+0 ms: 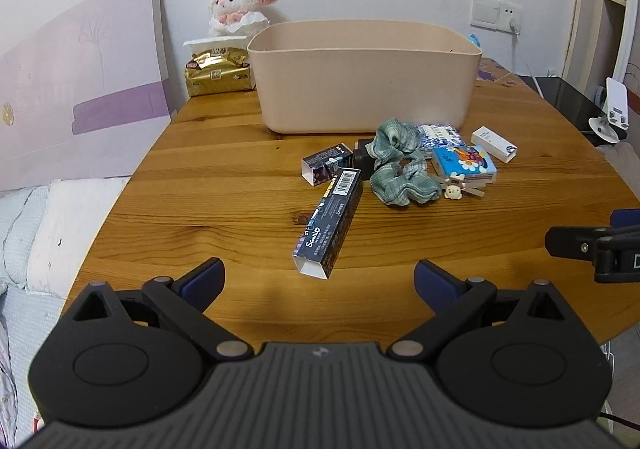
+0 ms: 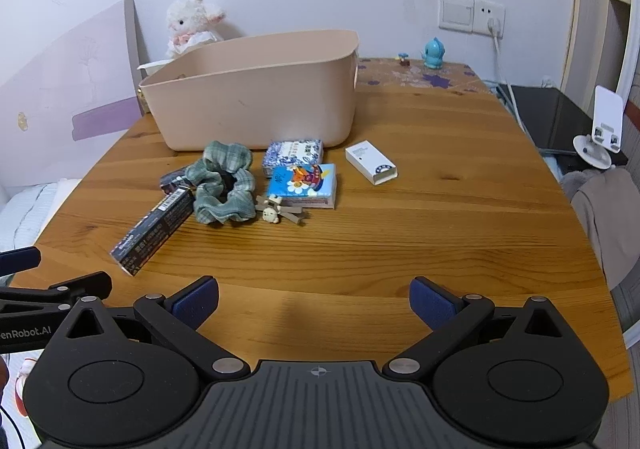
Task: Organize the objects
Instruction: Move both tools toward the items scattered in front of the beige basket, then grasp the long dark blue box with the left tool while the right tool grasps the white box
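Observation:
A beige plastic bin [image 1: 364, 85] [image 2: 256, 105] stands at the back of the wooden table [image 1: 224, 189] [image 2: 440, 217]. In front of it lie a long dark box [image 1: 330, 227] [image 2: 154, 231], a short dark box [image 1: 326, 163], a green plaid scrunchie [image 1: 400, 165] [image 2: 224, 183], a blue-and-white patterned pack [image 2: 294, 153], a blue cartoon tissue pack [image 1: 464, 163] [image 2: 304, 183], a small toy clip [image 1: 458, 189] [image 2: 276, 211] and a white box [image 1: 494, 143] [image 2: 372, 163]. My left gripper [image 1: 320, 283] is open and empty near the front edge. My right gripper [image 2: 314, 301] is open and empty too.
A plush lamb [image 1: 240, 3] [image 2: 192, 23], a gold packet [image 1: 218, 71] and a white tub stand behind the bin at the left. A blue figurine [image 2: 434, 53] stands at the back right. A bed lies left of the table, a black side table [image 2: 560, 117] on the right.

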{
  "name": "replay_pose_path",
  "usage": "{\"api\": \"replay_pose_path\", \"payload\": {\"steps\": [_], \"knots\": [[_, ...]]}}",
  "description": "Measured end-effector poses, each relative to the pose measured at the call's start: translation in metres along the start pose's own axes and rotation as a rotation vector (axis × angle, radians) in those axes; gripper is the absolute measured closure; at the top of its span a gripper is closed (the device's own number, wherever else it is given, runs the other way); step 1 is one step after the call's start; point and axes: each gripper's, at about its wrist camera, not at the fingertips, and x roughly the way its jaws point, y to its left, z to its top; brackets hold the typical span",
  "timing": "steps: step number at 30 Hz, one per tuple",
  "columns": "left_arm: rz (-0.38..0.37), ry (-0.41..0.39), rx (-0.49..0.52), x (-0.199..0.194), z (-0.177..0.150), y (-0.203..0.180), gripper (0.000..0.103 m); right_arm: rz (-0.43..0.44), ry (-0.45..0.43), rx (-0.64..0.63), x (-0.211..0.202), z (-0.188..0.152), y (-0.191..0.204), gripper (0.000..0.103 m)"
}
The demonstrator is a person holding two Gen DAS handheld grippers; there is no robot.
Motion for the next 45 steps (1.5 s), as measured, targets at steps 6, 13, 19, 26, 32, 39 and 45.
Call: {"api": "replay_pose_path", "payload": {"steps": [6, 13, 19, 26, 32, 39, 45], "knots": [[-0.002, 0.021, -0.007, 0.020, 0.007, 0.000, 0.002, -0.043, 0.008, -0.013, 0.019, 0.009, -0.011, 0.000], [0.006, 0.054, -0.006, 0.048, 0.015, 0.002, 0.002, -0.060, 0.043, -0.011, 0.048, 0.021, -0.025, 0.005], [-0.003, 0.085, -0.021, 0.073, 0.020, 0.007, 0.004, -0.084, 0.076, -0.033, 0.072, 0.031, -0.040, 0.009], [-0.030, 0.115, -0.018, 0.096, 0.025, 0.008, 0.007, -0.068, 0.084, -0.054, 0.092, 0.044, -0.056, 0.019], [-0.066, 0.132, -0.026, 0.109, 0.030, 0.008, 0.019, -0.068, 0.078, -0.091, 0.109, 0.053, -0.059, 0.028], [-0.070, 0.118, -0.022, 0.114, 0.037, 0.008, 0.036, -0.045, 0.026, -0.124, 0.129, 0.068, -0.059, 0.031], [-0.085, 0.118, -0.012, 0.114, 0.041, 0.005, 0.054, -0.014, -0.002, -0.156, 0.142, 0.081, -0.051, 0.049]]}}
